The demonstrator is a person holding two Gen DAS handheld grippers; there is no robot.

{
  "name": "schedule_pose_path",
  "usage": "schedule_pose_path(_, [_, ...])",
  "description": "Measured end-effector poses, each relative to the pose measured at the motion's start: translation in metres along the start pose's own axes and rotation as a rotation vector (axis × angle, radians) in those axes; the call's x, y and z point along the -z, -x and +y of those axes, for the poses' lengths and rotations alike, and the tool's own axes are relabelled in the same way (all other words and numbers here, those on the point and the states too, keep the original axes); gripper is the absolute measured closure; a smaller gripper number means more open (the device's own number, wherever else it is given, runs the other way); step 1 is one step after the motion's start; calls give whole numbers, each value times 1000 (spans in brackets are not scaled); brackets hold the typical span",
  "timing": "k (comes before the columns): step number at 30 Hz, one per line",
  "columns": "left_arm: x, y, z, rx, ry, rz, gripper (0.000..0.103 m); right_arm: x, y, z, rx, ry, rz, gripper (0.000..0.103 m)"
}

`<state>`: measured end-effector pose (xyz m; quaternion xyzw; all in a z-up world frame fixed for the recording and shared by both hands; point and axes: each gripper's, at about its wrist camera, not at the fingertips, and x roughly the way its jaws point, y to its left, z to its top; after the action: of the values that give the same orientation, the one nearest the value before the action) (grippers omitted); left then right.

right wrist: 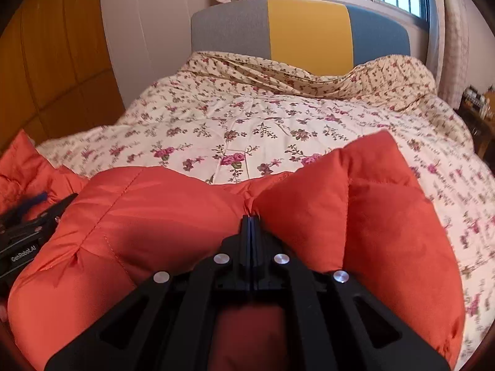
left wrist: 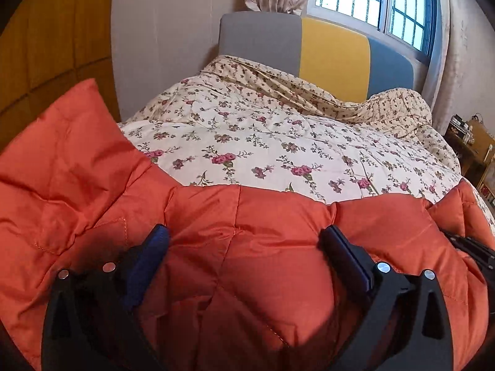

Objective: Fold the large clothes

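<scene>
A large orange quilted jacket lies bunched at the near end of the bed. My left gripper hovers over its middle with jaws spread wide and only puffy fabric below them, none pinched. In the right wrist view the jacket puckers into a fold where my right gripper is shut on it. The left gripper shows at that view's left edge, resting by the jacket. The right gripper peeks in at the left wrist view's right edge.
A floral quilt covers the bed beyond the jacket, rumpled near the grey, yellow and blue headboard. A wooden wardrobe stands at the left, a cluttered bedside table at the right, and a barred window behind.
</scene>
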<state>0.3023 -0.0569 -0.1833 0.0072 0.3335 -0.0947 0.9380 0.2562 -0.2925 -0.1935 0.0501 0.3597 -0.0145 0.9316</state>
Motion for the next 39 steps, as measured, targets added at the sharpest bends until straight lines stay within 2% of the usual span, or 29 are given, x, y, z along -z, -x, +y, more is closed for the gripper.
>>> schedule_pose_path(1, [1,-1,0,-2,-1,2,4,-3,4,5,29,20,8,99])
schedule_pose_path(2, [1,-1,-2,-5,-4,3,4,-6,12,8,44,22,3,91])
schedule_pose_path(3, [1,-1,-2,-8,-6,4,4,-9,21,10,27,6,-18,79])
schedule_pose_path(5, [2,0,-2,-12,-8,7,4,-18,47,19,-55,-47,-83,66])
schedule_pose_path(7, [1,-1,-2,-13,-8,8,4,-26,58,35,-77,-37,-117,66])
schedule_pose_path(8, [1,-1,-2,-12,-8,8,4,-30,59,44,-90,-21,-115,70])
schedule_pose_path(10, [2,-1,-2,-10,-7,6,4,-33,47,58,-86,3,-74,70])
schedule_pose_path(12, [2,1,-2,-11,-7,4,4,-25,23,67,-37,25,-19,70])
schedule_pose_path(17, [3,6,2,7,7,-10,3,-1,5,64,-31,-8,-74,70])
schedule_pose_path(22, [3,5,2,12,10,-17,3,1,-9,68,4,16,-48,69])
schedule_pose_path(26, [3,4,0,-1,1,-8,3,-1,-6,62,-27,1,-29,66])
schedule_pose_path(28, [3,6,0,3,0,-2,3,-3,5,59,-43,-4,-12,53])
schedule_pose_path(29, [3,9,0,7,-5,5,3,-1,17,58,-49,-10,-19,39])
schedule_pose_path(30, [3,13,0,11,-12,8,3,0,28,57,-61,-15,-32,36])
schedule_pose_path(33, [12,40,4,32,-19,-2,3,12,64,61,-83,-4,-68,36])
schedule_pose_path(36, [29,77,18,67,18,-46,3,32,96,67,-122,4,-72,36])
schedule_pose_path(37, [36,89,24,57,33,-62,3,39,105,69,-137,1,-70,36])
schedule_pose_path(39, [48,107,33,43,57,-83,3,55,121,70,-164,-3,-60,45])
